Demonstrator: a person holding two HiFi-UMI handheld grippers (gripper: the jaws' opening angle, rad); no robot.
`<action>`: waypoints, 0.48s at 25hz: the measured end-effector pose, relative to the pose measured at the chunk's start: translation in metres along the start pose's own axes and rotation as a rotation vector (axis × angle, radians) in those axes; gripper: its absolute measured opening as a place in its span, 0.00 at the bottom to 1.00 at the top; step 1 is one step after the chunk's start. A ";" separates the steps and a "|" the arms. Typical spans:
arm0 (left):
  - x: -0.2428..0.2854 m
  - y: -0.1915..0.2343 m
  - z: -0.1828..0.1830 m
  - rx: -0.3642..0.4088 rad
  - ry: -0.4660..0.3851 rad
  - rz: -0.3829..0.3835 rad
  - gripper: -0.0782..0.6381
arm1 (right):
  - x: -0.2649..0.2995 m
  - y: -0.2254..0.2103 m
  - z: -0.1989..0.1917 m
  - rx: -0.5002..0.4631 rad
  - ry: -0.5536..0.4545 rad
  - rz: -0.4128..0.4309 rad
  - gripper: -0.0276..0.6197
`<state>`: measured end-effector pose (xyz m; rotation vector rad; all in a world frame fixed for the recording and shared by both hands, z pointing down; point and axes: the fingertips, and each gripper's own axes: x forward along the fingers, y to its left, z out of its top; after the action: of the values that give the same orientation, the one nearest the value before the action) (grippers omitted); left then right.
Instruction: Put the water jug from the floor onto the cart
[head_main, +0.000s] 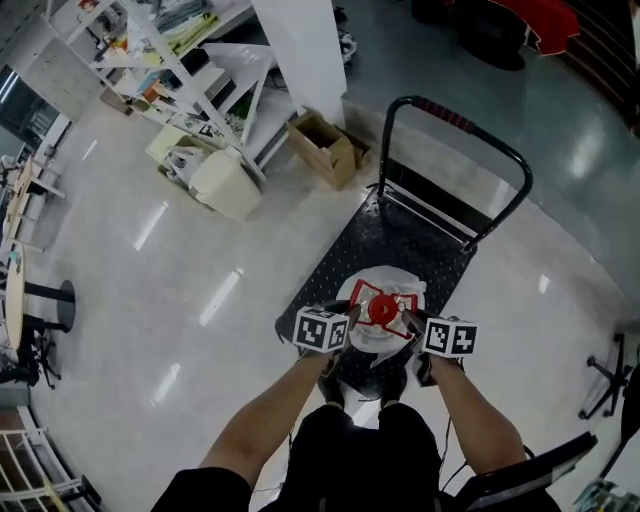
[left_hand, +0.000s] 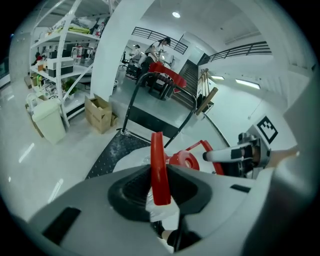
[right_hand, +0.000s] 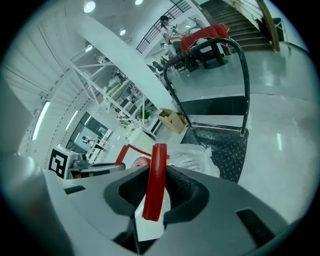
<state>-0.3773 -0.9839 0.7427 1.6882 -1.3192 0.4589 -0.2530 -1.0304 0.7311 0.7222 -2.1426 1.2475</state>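
The water jug (head_main: 382, 322) is clear, with a red cap (head_main: 383, 310) and a red carrying frame. It is over the near end of the cart's black deck (head_main: 400, 240); whether it rests on the deck I cannot tell. My left gripper (head_main: 352, 322) and right gripper (head_main: 408, 322) grip the frame from either side. In the left gripper view, a red handle strip (left_hand: 159, 170) is clamped between the jaws of the left gripper (left_hand: 160, 189). In the right gripper view, the other red strip (right_hand: 155, 182) is clamped in the right gripper (right_hand: 154, 192).
The cart's upright push handle (head_main: 460, 120) stands at its far end. A cardboard box (head_main: 325, 148), a white bin (head_main: 225, 183), shelving (head_main: 170, 60) and a white pillar (head_main: 305, 50) lie beyond on the left. A chair base (head_main: 610, 375) is at the right. My feet are at the cart's near edge.
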 end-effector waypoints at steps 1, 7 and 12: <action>0.008 0.007 0.001 0.003 0.005 0.003 0.22 | 0.010 -0.004 0.002 0.009 -0.002 -0.004 0.19; 0.046 0.028 -0.003 -0.023 0.057 0.000 0.22 | 0.043 -0.033 0.006 0.035 0.009 -0.040 0.19; 0.055 0.040 0.004 -0.031 0.013 0.011 0.22 | 0.051 -0.043 0.010 0.083 -0.020 -0.025 0.19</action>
<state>-0.3946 -1.0180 0.7988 1.6512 -1.3202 0.4524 -0.2611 -1.0665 0.7879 0.7970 -2.1015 1.3272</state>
